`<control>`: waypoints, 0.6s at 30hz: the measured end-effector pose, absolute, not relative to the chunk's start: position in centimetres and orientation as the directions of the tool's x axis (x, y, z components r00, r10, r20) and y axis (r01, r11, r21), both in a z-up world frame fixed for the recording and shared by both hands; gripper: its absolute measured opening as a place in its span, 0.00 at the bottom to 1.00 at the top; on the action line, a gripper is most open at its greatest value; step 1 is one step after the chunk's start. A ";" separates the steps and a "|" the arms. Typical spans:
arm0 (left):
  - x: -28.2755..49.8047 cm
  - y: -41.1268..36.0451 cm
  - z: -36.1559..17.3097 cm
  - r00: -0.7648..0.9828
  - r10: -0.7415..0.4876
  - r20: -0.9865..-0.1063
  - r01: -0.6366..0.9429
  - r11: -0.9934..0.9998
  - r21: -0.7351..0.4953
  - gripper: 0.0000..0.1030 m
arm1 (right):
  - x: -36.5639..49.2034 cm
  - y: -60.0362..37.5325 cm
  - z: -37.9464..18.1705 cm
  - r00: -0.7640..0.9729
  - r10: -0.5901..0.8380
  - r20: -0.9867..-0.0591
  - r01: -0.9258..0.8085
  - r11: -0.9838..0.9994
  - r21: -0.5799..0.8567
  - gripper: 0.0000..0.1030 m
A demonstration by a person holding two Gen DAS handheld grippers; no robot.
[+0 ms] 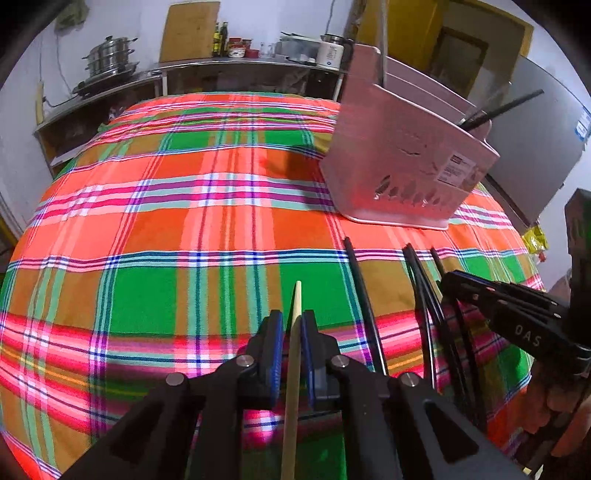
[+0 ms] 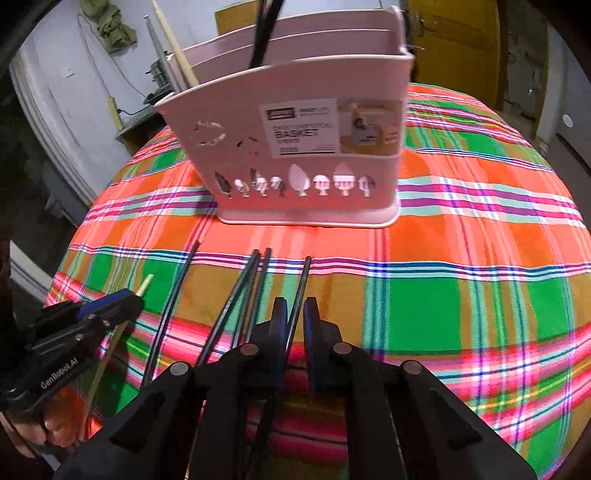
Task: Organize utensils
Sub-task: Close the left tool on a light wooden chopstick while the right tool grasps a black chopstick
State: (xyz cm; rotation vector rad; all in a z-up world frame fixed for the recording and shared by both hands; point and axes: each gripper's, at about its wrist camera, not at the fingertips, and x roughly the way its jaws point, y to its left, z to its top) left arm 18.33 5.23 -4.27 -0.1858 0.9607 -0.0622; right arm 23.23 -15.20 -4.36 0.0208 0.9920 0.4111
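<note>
My left gripper [image 1: 292, 332] is shut on a pale wooden chopstick [image 1: 291, 387] whose tip sticks out past the blue pads; the right wrist view shows it at lower left [image 2: 129, 299]. My right gripper [image 2: 295, 321] is shut on one black chopstick [image 2: 301, 284] that lies on the plaid cloth. Three more black chopsticks [image 2: 240, 288] lie to its left, seen beside my right gripper [image 1: 454, 284] in the left wrist view. The pink chopstick basket [image 2: 221, 110] stands upright behind them, with black chopsticks [image 2: 262, 33] and a wooden one [image 2: 177, 48] standing in it.
The plaid tablecloth [image 1: 184, 221] covers the whole table. A steel counter with stacked pots [image 1: 110, 59] and bottles runs along the far wall. A grey appliance [image 1: 535, 147] stands right of the basket [image 1: 406, 166]. A hand [image 2: 55, 424] holds the left gripper.
</note>
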 end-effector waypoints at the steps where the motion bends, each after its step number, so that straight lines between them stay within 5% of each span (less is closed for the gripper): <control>1: 18.5 5.2 -4.3 0.572 -0.132 -0.810 -0.031 0.983 -0.182 0.11 | 23.4 -15.3 -4.4 0.475 0.343 -0.810 -0.325 0.924 0.201 0.08; 13: 20.6 3.4 -4.2 0.515 -0.092 -0.852 0.083 0.995 -0.057 0.11 | 26.0 -13.5 -4.4 0.449 0.300 -0.842 -0.324 0.933 0.159 0.07; 18: 20.8 3.5 -4.0 0.503 -0.114 -0.857 0.082 0.993 -0.084 0.04 | 25.8 -13.9 -4.1 0.447 0.327 -0.832 -0.334 0.925 0.184 0.06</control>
